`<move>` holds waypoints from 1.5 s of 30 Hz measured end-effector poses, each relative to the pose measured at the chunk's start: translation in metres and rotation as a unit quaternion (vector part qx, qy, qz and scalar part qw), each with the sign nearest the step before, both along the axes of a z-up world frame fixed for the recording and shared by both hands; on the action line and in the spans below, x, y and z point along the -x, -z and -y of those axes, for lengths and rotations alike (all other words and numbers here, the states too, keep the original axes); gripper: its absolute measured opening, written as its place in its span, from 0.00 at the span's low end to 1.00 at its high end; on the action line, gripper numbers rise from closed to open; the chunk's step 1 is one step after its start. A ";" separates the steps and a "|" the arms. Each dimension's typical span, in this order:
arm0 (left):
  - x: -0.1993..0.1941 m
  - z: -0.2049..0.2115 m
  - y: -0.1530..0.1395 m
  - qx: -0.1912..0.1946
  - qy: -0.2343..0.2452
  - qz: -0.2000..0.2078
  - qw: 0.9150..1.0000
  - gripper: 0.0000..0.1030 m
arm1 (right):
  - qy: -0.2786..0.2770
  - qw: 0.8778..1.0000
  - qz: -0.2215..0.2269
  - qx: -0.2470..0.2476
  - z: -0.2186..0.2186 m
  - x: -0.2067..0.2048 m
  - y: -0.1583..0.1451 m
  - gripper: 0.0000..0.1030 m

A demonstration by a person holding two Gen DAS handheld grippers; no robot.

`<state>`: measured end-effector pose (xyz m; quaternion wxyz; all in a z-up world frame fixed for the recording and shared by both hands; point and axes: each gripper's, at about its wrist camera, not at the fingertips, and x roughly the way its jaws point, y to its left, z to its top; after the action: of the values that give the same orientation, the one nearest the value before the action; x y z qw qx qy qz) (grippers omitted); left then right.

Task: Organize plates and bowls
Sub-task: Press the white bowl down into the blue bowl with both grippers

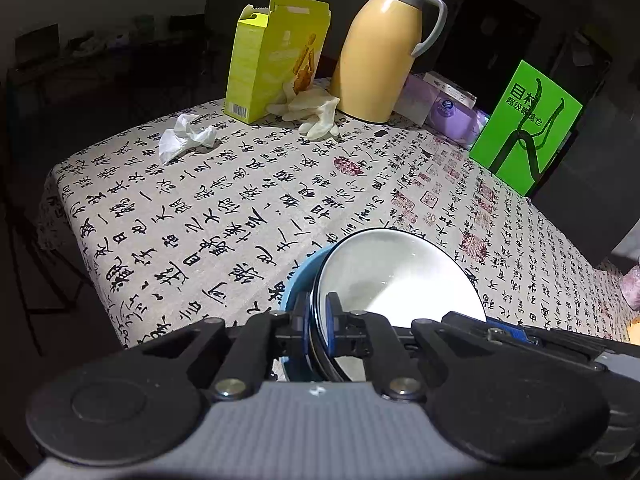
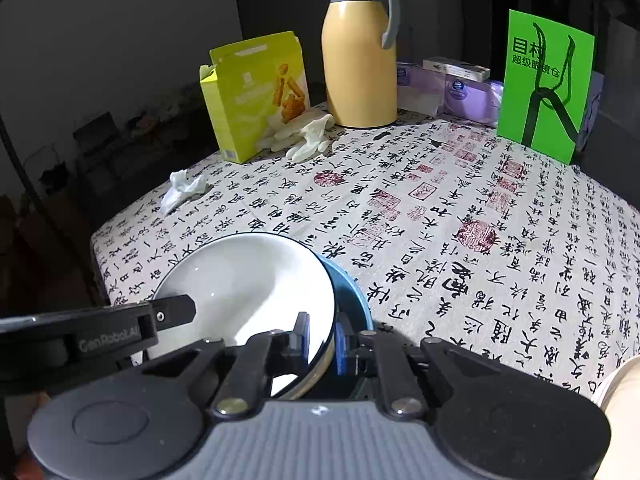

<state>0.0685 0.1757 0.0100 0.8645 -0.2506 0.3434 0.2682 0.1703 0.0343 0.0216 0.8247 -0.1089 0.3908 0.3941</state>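
Note:
A white bowl [image 1: 396, 268] with a dark rim sits tilted inside a blue bowl [image 1: 294, 296] on the near part of the calligraphy-print tablecloth [image 1: 224, 208]. My left gripper [image 1: 319, 320] is shut on the white bowl's left rim, one pad inside it and one between the two bowls. In the right wrist view the white bowl [image 2: 248, 288] lies left of the blue bowl [image 2: 354, 300]. My right gripper [image 2: 323, 340] is shut on the white bowl's right rim. One of the left gripper's fingers [image 2: 176, 311] shows at the bowl's opposite rim.
At the back stand a yellow thermos jug [image 1: 380, 60], an open yellow-green snack box [image 1: 272, 60], pale gloves [image 1: 314, 114], purple tissue packs [image 1: 452, 114] and a green sign [image 1: 528, 128]. A crumpled tissue [image 1: 182, 138] lies near the table's left edge. A pale sleeve [image 2: 622, 380] shows at right.

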 end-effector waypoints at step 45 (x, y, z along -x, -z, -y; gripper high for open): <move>0.022 -0.014 0.013 0.038 0.033 0.083 0.995 0.07 | 0.031 0.997 -0.029 -0.062 0.024 -0.003 0.009 0.13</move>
<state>0.0468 0.1899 -0.0026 0.8882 -0.2933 0.2890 0.2041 0.1734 0.0101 0.0129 0.8296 -0.0342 0.3931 0.3950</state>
